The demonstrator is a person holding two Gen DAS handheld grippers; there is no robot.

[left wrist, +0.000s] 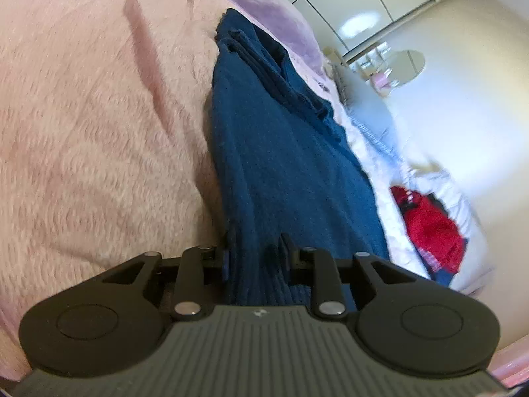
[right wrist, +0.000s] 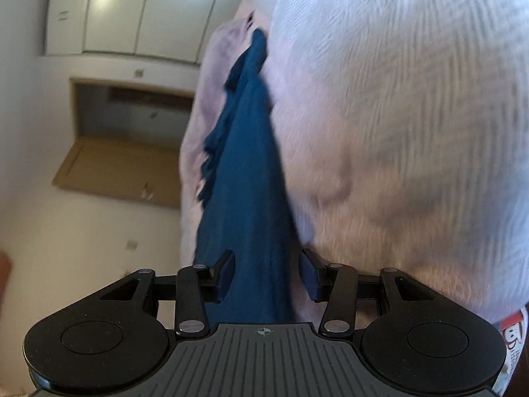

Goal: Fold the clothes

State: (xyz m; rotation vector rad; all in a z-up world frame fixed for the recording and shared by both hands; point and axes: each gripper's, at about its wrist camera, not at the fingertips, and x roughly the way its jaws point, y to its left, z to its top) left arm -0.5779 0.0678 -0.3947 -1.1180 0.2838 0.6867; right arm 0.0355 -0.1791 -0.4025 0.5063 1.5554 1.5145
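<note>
A blue garment is seen stretched over a pink blanket, and every place here is given from that garment. In the left wrist view the left gripper is set at the garment's near end, with the cloth running straight between the jaws. The gap is narrow and the cloth appears pinched, so the near end is judged to be gripped, though the pad contact itself is hidden by the fabric. From there the garment's long axis is carried directly away from the tool, toward folded layers at its far end, beside a purple cover. A red garment is seen well apart, off the blue one's right edge.

In the right wrist view the right gripper is likewise placed at a near end of the blue garment, which passes between its jaws. Here the jaws are held wider, and bare space shows between each pad and the cloth, so no firm grip can be claimed. The long axis again runs straight ahead from the tool, up along the blanket.

Both tools are thus at an edge of the same garment, each looking down its length. The coming move is judged to turn on this alignment: a fold would be carried along that axis, toward the far end.
</note>
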